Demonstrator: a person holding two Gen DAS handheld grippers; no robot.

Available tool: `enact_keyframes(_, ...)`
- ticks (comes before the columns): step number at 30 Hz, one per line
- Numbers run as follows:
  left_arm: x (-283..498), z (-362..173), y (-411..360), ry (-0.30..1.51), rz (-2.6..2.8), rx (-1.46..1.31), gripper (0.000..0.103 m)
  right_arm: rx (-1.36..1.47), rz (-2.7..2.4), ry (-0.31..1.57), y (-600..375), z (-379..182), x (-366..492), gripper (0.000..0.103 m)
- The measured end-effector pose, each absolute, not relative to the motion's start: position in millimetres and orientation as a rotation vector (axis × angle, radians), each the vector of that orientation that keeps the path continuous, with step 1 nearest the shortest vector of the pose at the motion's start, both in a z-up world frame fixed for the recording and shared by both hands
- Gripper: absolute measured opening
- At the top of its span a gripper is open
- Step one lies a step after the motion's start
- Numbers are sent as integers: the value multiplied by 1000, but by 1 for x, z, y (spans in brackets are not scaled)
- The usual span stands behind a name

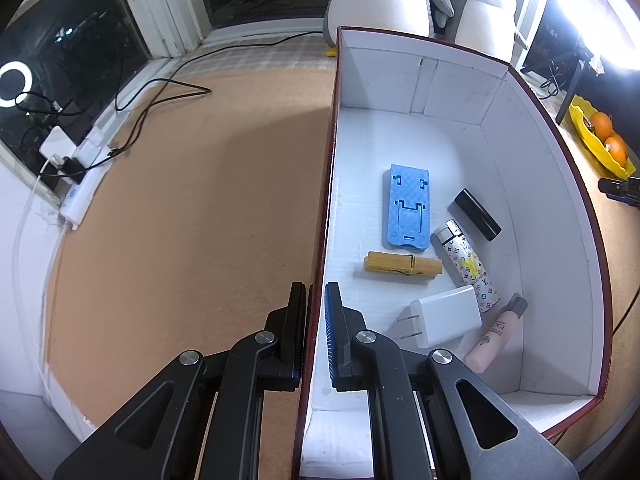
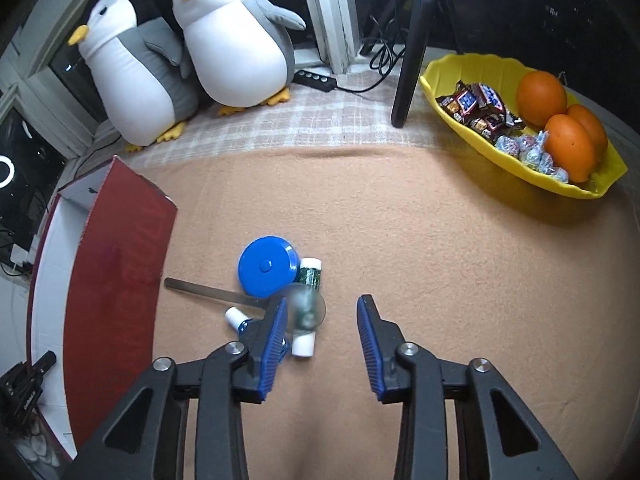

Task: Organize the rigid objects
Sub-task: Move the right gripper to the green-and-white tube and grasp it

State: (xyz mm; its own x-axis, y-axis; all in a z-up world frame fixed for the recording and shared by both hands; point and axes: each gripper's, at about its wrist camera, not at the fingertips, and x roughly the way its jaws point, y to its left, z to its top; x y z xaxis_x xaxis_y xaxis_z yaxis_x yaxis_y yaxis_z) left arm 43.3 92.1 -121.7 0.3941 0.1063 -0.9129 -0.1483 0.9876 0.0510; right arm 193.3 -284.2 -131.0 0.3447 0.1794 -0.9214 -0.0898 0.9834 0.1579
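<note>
In the left wrist view a red box with a white inside (image 1: 532, 184) holds a blue phone stand (image 1: 407, 206), a black bar (image 1: 477, 214), a patterned lighter (image 1: 466, 264), a wooden clothespin (image 1: 402, 267), a white charger plug (image 1: 444, 316) and a pink tube (image 1: 498, 330). My left gripper (image 1: 316, 292) is shut on the box's left wall, one finger on each side. In the right wrist view my right gripper (image 2: 322, 332) stands open over a cluster on the tan cloth: a blue round tape measure (image 2: 267, 266), a green tube with white caps (image 2: 310, 276), a clear round disc (image 2: 306, 308), a metal strip (image 2: 208, 291) and a small white-capped blue item (image 2: 236, 317) beside its left finger.
The red box (image 2: 116, 264) stands left of the cluster. A yellow bowl (image 2: 520, 168) of oranges and sweets sits at the back right. Two plush penguins (image 2: 236, 48), a black tripod leg (image 2: 408, 76) and cables line the window side. A power strip (image 1: 80, 196) lies far left.
</note>
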Motion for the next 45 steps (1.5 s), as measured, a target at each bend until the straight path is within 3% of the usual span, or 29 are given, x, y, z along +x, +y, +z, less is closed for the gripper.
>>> enact_keyframes(8, 45, -122, 90, 1166, 180, -32, 8, 91, 179, 1252, -286, -149, 221, 25)
enact_keyframes(23, 45, -122, 88, 1176, 198, -27, 8, 78, 228, 1313, -275, -168, 232, 25)
enact_keyframes(40, 45, -122, 89, 1172, 188, -33, 8, -130, 246, 1351, -250, -176, 210, 25)
enact_keyframes(45, 45, -122, 90, 1170, 186, -35, 8, -159, 225, 1346, -249, -178, 205, 17)
